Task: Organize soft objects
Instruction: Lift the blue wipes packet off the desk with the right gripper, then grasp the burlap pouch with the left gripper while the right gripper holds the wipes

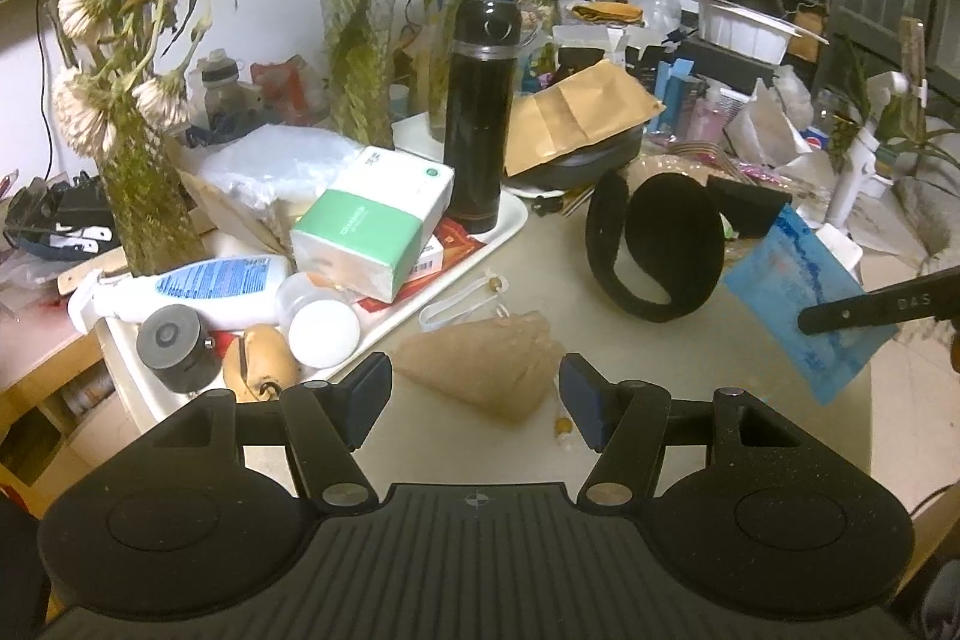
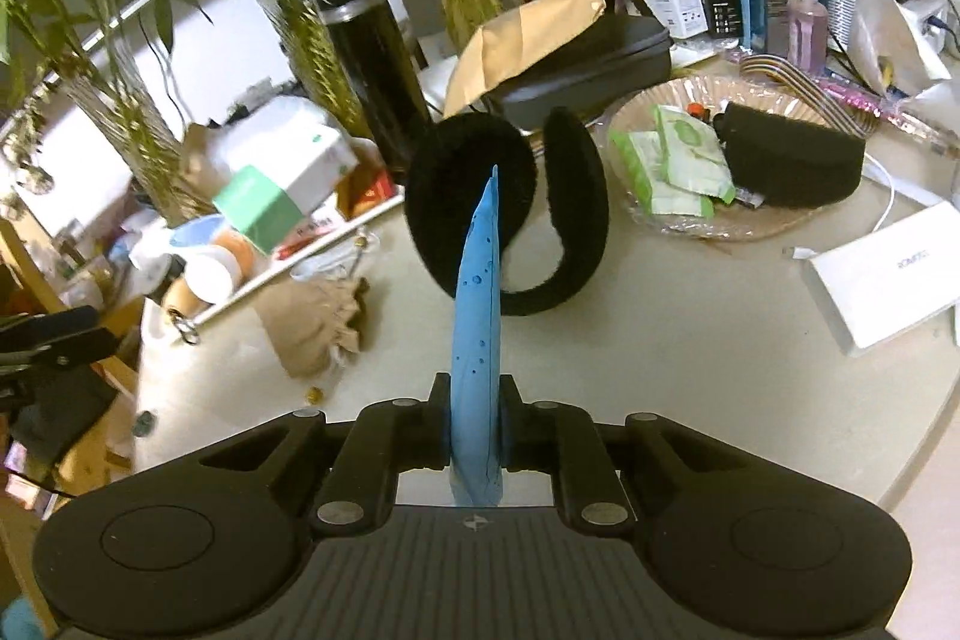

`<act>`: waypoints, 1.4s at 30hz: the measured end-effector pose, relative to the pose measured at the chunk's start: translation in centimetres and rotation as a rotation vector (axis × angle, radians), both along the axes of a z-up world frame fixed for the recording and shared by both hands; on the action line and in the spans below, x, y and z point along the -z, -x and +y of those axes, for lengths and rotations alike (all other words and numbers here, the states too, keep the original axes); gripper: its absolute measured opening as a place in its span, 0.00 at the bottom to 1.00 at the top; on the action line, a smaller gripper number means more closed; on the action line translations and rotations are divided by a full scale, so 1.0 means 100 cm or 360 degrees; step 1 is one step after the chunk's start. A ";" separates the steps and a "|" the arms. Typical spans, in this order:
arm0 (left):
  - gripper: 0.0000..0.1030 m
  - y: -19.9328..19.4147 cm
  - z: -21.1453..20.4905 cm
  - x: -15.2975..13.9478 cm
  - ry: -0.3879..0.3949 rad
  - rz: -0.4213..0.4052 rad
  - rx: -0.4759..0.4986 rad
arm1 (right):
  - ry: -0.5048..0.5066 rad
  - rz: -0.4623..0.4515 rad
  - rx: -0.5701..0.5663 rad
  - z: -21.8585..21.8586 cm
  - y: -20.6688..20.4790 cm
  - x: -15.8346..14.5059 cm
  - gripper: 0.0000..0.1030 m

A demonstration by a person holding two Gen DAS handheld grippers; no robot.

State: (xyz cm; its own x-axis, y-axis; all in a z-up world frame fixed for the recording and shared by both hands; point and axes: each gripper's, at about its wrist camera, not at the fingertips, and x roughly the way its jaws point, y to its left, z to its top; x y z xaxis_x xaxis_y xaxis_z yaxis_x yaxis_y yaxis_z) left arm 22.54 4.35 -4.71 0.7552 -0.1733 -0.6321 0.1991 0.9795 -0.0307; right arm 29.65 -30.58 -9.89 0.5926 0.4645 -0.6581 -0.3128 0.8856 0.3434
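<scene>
A: From the left wrist first. What's where?

B: The left gripper (image 1: 477, 400) has its fingers spread wide with nothing between them, hovering over the tan drawstring pouch (image 1: 486, 370) on the bench (image 1: 600, 358). The black earmuffs (image 1: 651, 244) sit just beyond. Off to the right, the blue packet (image 1: 804, 307) hangs in the air, pinched by the other tool.

A: And the right wrist view?

B: The right gripper (image 2: 476, 427) has its fingers clamped on the blue packet (image 2: 480, 316), edge-on and upright above the bench (thin, floppy, probably slick). I'd say it's light; a grip near its lower edge suits it. The earmuffs (image 2: 510, 214) look plush and springy, so take the band.
</scene>
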 end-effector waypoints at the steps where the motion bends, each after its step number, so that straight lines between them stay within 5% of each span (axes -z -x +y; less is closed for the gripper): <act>1: 0.59 0.001 -0.001 0.000 -0.0004 0.0001 0.0002 | -0.0020 -0.0004 0.0009 -0.002 0.002 -0.001 0.16; 13: 0.59 -0.008 -0.002 0.001 -0.0130 -0.0115 0.0048 | -0.0077 -0.0084 0.0113 -0.017 0.025 -0.010 0.16; 24: 0.59 -0.050 0.000 0.035 -0.0102 0.0024 0.0109 | -0.0125 -0.0106 0.0180 -0.024 0.029 -0.012 0.16; 42: 0.59 -0.099 -0.018 0.095 -0.0292 0.0161 0.0255 | -0.0139 -0.0111 0.0172 -0.024 0.028 -0.014 0.16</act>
